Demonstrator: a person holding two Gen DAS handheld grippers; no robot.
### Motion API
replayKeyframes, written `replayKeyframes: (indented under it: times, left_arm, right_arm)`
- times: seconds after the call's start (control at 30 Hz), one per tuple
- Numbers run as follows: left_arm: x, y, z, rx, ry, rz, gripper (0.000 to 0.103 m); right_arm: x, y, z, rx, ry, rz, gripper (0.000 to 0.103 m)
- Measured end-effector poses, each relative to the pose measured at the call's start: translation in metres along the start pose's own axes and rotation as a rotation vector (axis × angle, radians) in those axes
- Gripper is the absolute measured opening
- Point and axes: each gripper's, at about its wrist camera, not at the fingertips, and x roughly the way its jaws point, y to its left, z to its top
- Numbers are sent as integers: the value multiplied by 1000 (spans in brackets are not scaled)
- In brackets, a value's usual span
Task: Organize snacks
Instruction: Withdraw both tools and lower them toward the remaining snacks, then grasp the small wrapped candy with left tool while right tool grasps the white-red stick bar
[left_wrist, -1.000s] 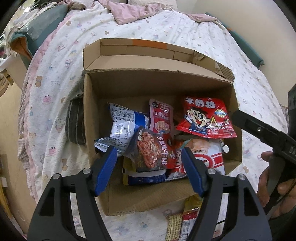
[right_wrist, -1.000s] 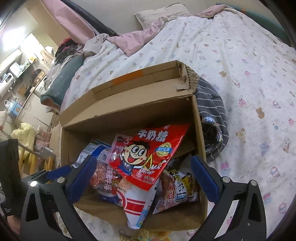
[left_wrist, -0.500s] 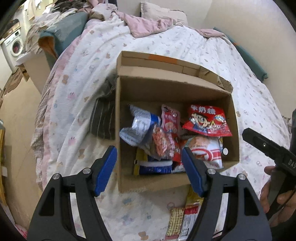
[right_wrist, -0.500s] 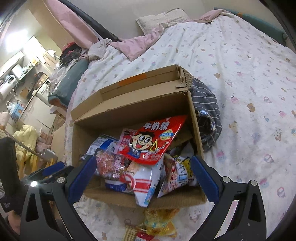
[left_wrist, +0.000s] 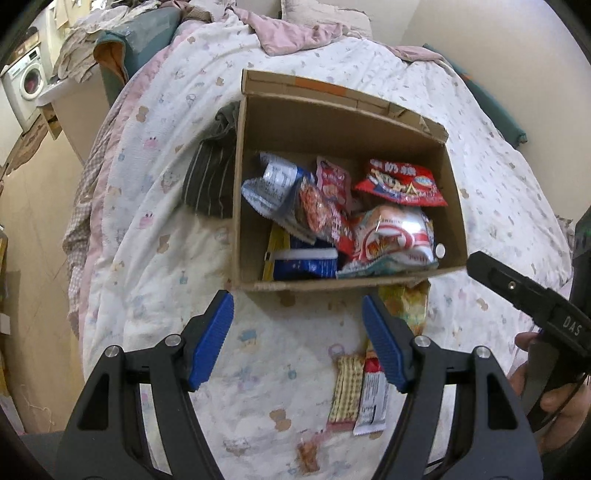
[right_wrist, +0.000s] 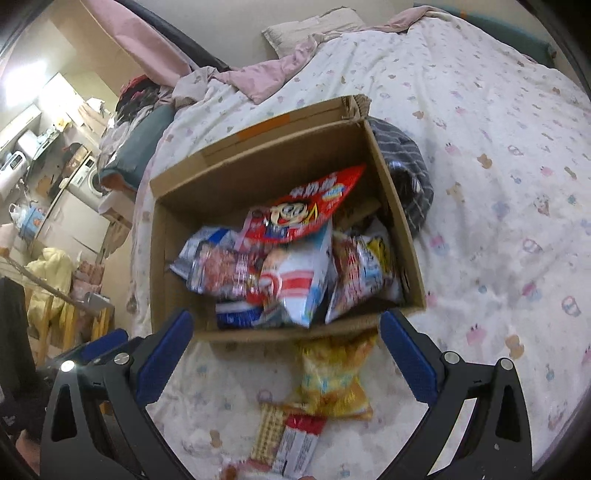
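An open cardboard box (left_wrist: 236, 206) (right_wrist: 159, 254) sits on the bed, filled with several snack bags, a red cartoon bag (left_wrist: 400, 182) (right_wrist: 303, 208) on top. In front of it lie a yellow bag (right_wrist: 330, 380) (left_wrist: 408, 302) and two flat packets, one checked (left_wrist: 345, 391) (right_wrist: 269, 432) and one red and white (left_wrist: 371, 398) (right_wrist: 301, 441). My left gripper (left_wrist: 297, 338) hovers open and empty over the sheet before the box. My right gripper (right_wrist: 282, 354) is open and empty too, above the yellow bag.
A striped dark cloth (left_wrist: 208, 181) (right_wrist: 406, 173) lies against the box's side. Pink blanket and pillow (left_wrist: 314, 22) are at the head of the bed. Left of the bed are the floor, a washing machine (left_wrist: 26, 85) and clutter. A hand (left_wrist: 546, 391) holds the right gripper's handle.
Both grippers have pulled back from over the box toward the near side of the bed, so the loose packets in front of it have come into view. Jaws stayed as wide.
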Motion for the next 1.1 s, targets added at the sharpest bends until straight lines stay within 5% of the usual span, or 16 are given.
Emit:
replayKeyframes:
  times: [0.2,0.43,0.7,0.83,1.1]
  left_arm:
    - [19,4,-25,29,108,40,69]
    - [53,26,-66,-71,267,66,69]
    - [70,0,-117,-17,444,-1,68]
    - [84,-12,-137,31,518,2,43]
    - [89,-18,-138,79,509,36,20]
  right_arm:
    - [-12,-6,-17,16,1,-6,103]
    - [-15,-24,-32,-3,25,-64,103]
    - [-24,-50,-37,24,25,-112,103]
    - [-26,-52,-37,26,22,-116,103]
    - [-20,-46,-40,21,50,-97,103]
